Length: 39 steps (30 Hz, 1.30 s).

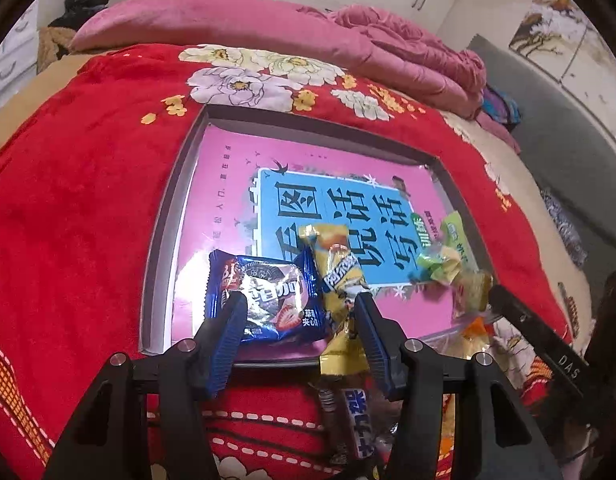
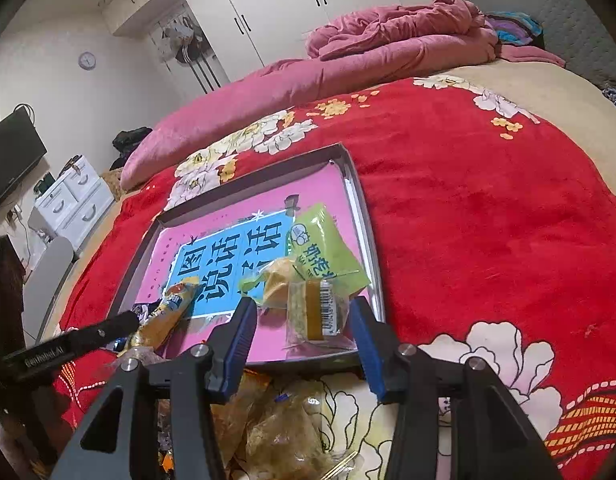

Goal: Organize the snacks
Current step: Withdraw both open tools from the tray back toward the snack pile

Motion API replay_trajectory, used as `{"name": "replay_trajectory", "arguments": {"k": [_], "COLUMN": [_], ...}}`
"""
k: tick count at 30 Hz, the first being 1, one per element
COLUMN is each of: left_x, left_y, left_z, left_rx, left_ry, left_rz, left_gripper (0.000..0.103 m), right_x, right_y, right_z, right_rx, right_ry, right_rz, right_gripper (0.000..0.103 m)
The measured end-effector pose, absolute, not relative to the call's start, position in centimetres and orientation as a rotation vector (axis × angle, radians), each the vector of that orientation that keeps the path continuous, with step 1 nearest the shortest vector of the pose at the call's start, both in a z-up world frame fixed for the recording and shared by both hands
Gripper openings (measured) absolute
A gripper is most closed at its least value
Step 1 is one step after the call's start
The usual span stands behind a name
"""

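Left tongs (image 1: pixel 299 304) hang open over the blue cookie pack (image 1: pixel 267 300) lying in the tray (image 1: pixel 159 240) on the bed, the yellow snack bar (image 1: pixel 340 276) beside it. Right tongs (image 2: pixel 303 308) sit open around the clear wrapped cake (image 2: pixel 318 312), not pinching it.

Snack packets (image 1: pixel 267 300) crowd the tray's (image 1: pixel 163 216) near end; far end free.

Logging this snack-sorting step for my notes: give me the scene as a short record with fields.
surface: red floral blanket
container: grey tray with a pink lining
in tray: blue cookie packet, yellow snack bar, green packet, clear-wrapped pastry
left gripper: open, over the cookie packet and bar
right gripper: open, astride the pastry
outside tray: loose wrapped snacks
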State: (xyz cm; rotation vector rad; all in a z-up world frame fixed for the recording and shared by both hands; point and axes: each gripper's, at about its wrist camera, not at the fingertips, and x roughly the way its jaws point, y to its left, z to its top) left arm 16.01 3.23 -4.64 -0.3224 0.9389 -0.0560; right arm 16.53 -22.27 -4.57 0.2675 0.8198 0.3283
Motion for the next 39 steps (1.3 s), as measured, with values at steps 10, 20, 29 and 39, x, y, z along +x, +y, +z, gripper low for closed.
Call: {"name": "replay_trajectory", "arguments": {"k": [10, 20, 29, 39], "left_x": [16.9, 18.0, 17.4, 15.9], "left_y": [1.3, 0.4, 1.8, 4.2], "left_z": [-4.8, -5.3, -4.4, -3.1], "left_rx": [-0.213, -0.095, -0.202, -0.321], "left_ry": [0.922, 0.884, 0.842, 0.805], "left_rz": [-0.039, 0.043, 0.033, 0.036], "left_gripper": [0.057, 0.057, 0.06, 0.067], "right_x": [16.4, 16.7, 16.6, 16.5], "right_y": [-22.4, -22.3, -22.1, -22.4], "right_z": [-4.6, -4.8, -4.6, -4.4], "right_rx": [0.273, 0.267, 0.271, 0.276], "right_ry": [0.823, 0.83, 0.821, 0.815], "right_rz": [0.32, 0.317, 0.327, 0.322], "right_gripper": [0.049, 0.049, 0.057, 0.062]}}
